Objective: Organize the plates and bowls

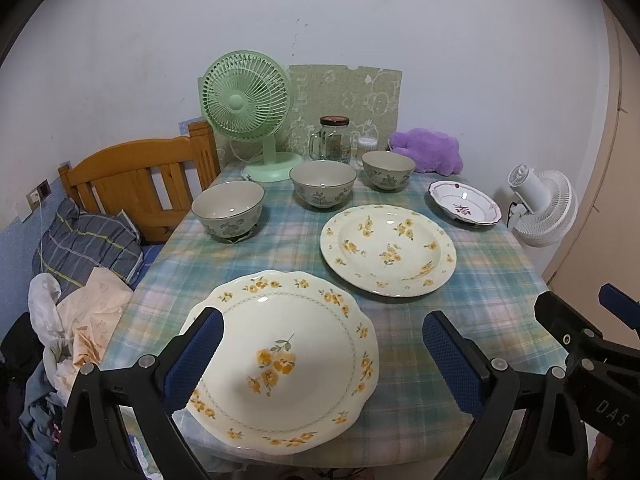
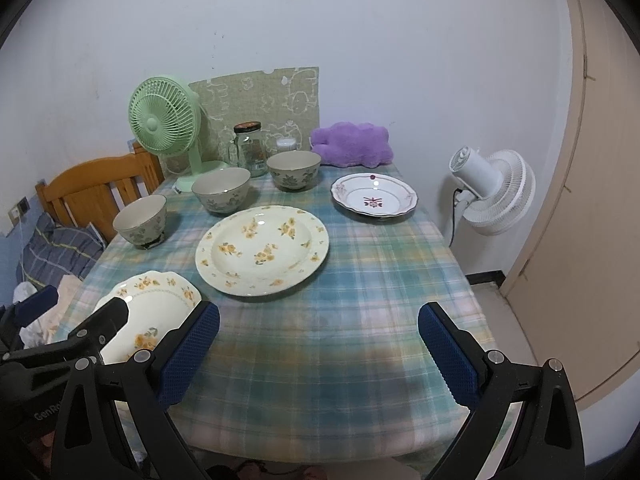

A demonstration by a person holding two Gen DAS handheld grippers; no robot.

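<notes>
While both grippers hang wide open over the near edge of the table (image 2: 360, 280), holding nothing, I judge nothing is stacked yet. My left gripper (image 1: 322, 356) hovers above the scalloped plate (image 1: 288, 360) at the near left corner; my right gripper (image 2: 318, 354) sits over bare cloth. The big plate (image 2: 262, 250) lies mid-table, the small plate (image 2: 374, 198) far right, and three bowls run along the back: left bowl (image 1: 228, 210), middle bowl (image 1: 322, 184), right bowl (image 1: 388, 170), each apart from the others.

To start well, I would take the scalloped plate by its rim, since it overhangs the table edge and one finger can slide under there. I would pinch firmly, as glazed ceramic slips, lift it level, and set it down centred on the big plate without dragging the cloth. Bowls can nest afterwards, clear of the green fan (image 1: 246, 98) and jar (image 1: 334, 138).
</notes>
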